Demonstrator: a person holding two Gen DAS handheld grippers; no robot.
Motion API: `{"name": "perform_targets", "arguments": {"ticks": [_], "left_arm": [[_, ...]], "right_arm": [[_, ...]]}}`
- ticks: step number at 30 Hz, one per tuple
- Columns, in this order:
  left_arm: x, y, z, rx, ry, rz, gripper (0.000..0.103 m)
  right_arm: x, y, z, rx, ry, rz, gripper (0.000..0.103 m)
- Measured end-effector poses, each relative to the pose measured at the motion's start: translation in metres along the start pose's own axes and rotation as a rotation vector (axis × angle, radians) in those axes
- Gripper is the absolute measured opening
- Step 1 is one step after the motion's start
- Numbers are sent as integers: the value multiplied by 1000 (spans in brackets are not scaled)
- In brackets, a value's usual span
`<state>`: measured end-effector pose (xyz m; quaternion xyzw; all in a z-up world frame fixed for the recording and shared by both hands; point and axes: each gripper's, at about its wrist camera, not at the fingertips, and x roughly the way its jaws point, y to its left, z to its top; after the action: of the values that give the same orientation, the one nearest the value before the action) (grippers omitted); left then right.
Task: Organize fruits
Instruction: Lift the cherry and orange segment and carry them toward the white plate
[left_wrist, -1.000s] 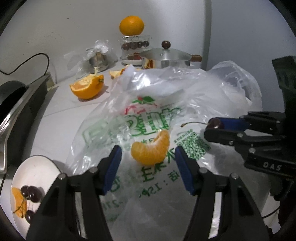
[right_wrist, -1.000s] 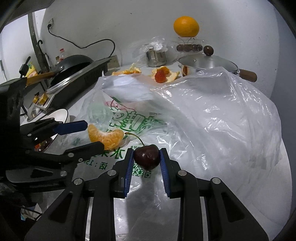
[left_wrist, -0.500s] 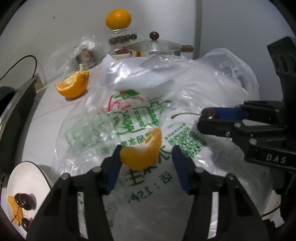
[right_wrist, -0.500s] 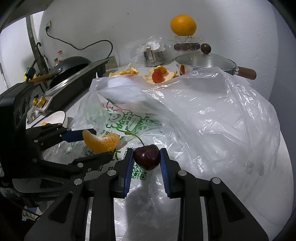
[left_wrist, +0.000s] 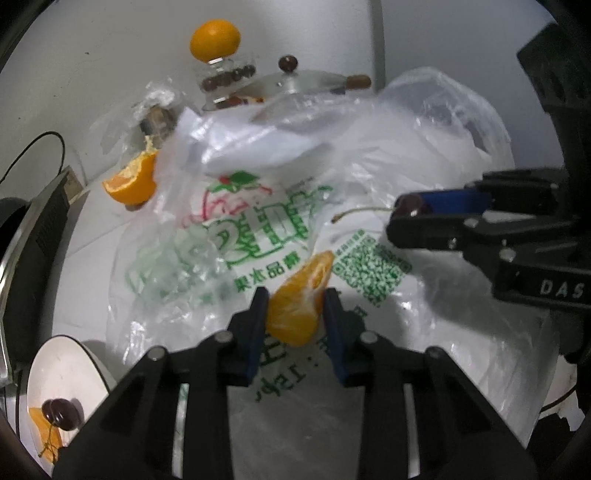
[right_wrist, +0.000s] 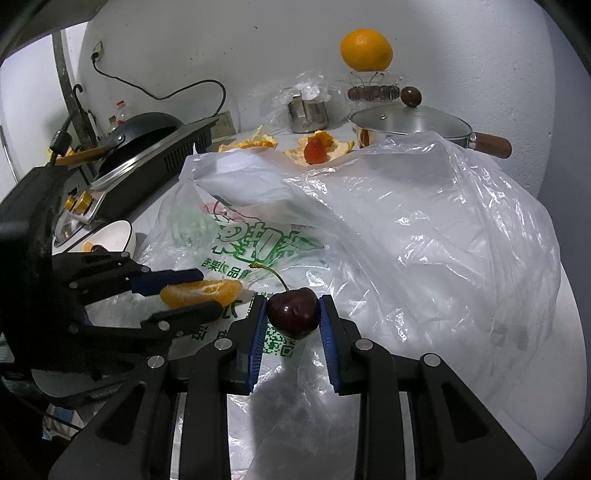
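Over the bag (left_wrist: 258, 229), left hand-held gripper (left_wrist: 295, 314) just closed, pinching orange segment (left_wrist: 301, 299); right hand-held gripper (right_wrist: 292, 314) grips cherry (right_wrist: 292, 312).

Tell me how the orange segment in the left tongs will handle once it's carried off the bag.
The orange segment looks soft and juicy, so it probably squashes or tears under a hard squeeze. The left tongs have just been closing, with the pads at its sides; its thin, glossy membrane may let it slip. It is likely light, and its curved wedge shape should not roll far if dropped.

The bag (left_wrist: 332, 155) hides much of the pot (left_wrist: 295, 79).
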<state>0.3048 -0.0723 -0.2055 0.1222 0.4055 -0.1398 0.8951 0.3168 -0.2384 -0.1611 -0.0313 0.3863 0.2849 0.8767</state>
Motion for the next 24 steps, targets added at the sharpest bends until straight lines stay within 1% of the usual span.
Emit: {"name": "perform_targets", "arguments": {"ticks": [7,16,24], "left_arm": [[-3,0,-2,-7,4,-12,28],[-20,-2,-2,-24,-30,-32,27],[-45,0,-4,-38,-75,-27,27]], "right_arm": [[-4,-1,0,4,-5,-7,30],[-13,6,2,-9,-19,-16,30],[-22,18,3,-27,-30,-23,30]]}}
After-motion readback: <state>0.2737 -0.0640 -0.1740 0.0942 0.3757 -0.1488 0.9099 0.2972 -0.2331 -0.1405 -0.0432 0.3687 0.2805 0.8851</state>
